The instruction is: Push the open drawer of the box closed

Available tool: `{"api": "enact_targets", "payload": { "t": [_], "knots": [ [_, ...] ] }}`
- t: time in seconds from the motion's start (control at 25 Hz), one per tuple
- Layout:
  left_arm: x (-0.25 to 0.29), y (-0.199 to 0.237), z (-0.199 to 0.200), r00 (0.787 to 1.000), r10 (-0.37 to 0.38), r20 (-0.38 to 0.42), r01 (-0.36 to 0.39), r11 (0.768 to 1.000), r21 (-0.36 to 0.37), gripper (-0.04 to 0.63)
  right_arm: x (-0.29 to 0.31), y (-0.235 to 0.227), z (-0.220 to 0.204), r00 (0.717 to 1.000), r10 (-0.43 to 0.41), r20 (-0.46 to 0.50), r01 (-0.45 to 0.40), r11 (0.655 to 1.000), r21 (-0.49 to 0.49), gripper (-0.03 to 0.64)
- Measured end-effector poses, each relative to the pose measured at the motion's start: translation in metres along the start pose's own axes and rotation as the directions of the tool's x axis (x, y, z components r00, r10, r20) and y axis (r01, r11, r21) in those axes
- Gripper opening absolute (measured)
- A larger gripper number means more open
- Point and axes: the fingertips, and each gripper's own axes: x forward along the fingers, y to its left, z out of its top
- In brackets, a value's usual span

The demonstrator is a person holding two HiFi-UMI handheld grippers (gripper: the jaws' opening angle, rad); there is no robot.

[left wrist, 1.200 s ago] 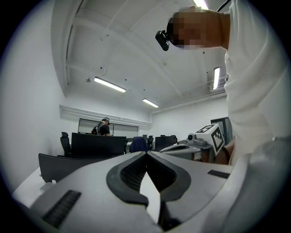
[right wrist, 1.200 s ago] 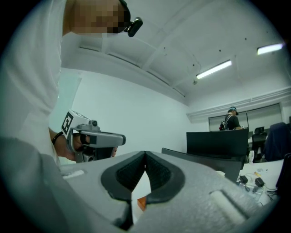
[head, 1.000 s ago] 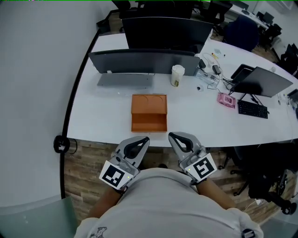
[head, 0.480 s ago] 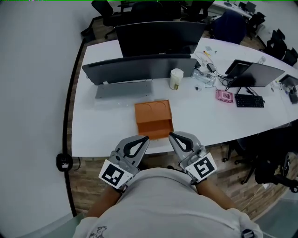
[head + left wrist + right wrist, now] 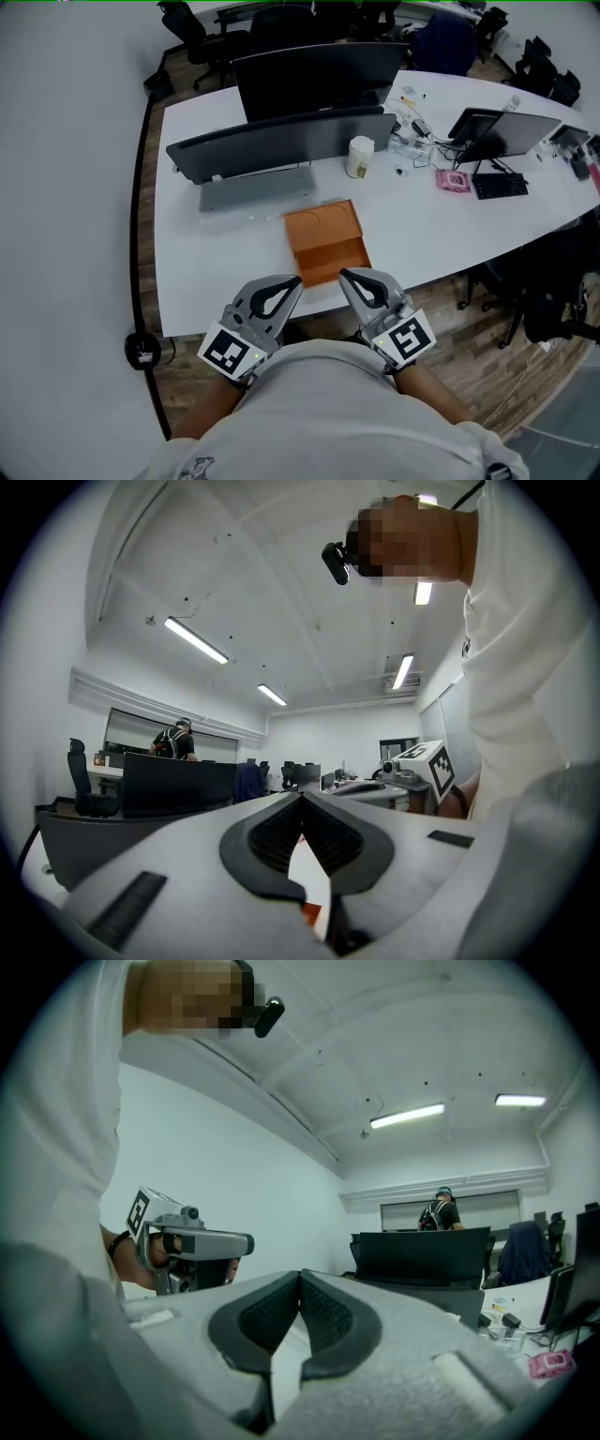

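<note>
Left tongs [image 5: 292,280], right tongs [image 5: 344,274]: pressed together, empty.
Push: meet drawer [image 5: 334,260] front squarely, slide straight into box [image 5: 323,223].

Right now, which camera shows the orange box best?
The head view: it shows the whole orange box from above on the white table, its drawer pulled out toward the person. The left gripper view catches only an orange sliver; the right gripper view shows none of it.

a white table [image 5: 211,258] bears a dark monitor [image 5: 319,75], a cup [image 5: 359,157] just right of it, a pink thing [image 5: 452,180] beside a keyboard [image 5: 498,186], chairs [image 5: 181,21] behind.
</note>
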Motion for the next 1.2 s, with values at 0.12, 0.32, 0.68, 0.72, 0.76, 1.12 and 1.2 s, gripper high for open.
{"api": "enact_targets", "payload": {
  "t": [0.12, 0.32, 0.68, 0.72, 0.76, 1.12, 1.2],
  "knots": [
    [-0.014, 0.007, -0.001, 1.000, -0.027, 0.005, 0.027, 1.000, 0.005, -0.002, 0.009, 0.015, -0.006, 1.000, -0.019, -0.022, 0.019, 1.000, -0.002, 0.002],
    [-0.028, 0.016, -0.013, 0.997, -0.076, -0.032, 0.076, 0.997, -0.007, -0.002, 0.023, 0.033, -0.005, 0.999, -0.047, -0.023, 0.047, 0.999, 0.011, 0.002],
    [-0.020, 0.023, -0.024, 0.989, -0.139, -0.053, 0.139, 0.990, -0.005, -0.002, 0.017, 0.021, -0.025, 0.990, -0.120, -0.073, 0.123, 0.992, 0.034, 0.002],
    [-0.018, 0.024, -0.024, 0.989, -0.141, -0.051, 0.141, 0.990, -0.004, -0.002, 0.018, 0.018, -0.027, 0.989, -0.123, -0.077, 0.126, 0.992, 0.030, 0.002],
    [-0.017, 0.024, -0.024, 0.989, -0.142, -0.049, 0.142, 0.990, -0.004, -0.002, 0.019, 0.015, -0.029, 0.989, -0.124, -0.081, 0.126, 0.992, 0.030, 0.002],
    [-0.009, 0.039, -0.038, 0.991, -0.117, -0.068, 0.116, 0.993, -0.021, -0.002, 0.036, -0.005, -0.049, 0.987, -0.114, -0.116, 0.118, 0.993, 0.032, 0.002],
    [-0.007, 0.045, -0.048, 0.991, -0.106, -0.085, 0.104, 0.994, -0.029, -0.002, 0.039, -0.010, -0.058, 0.983, -0.118, -0.142, 0.125, 0.991, 0.046, 0.002]
  ]
}}
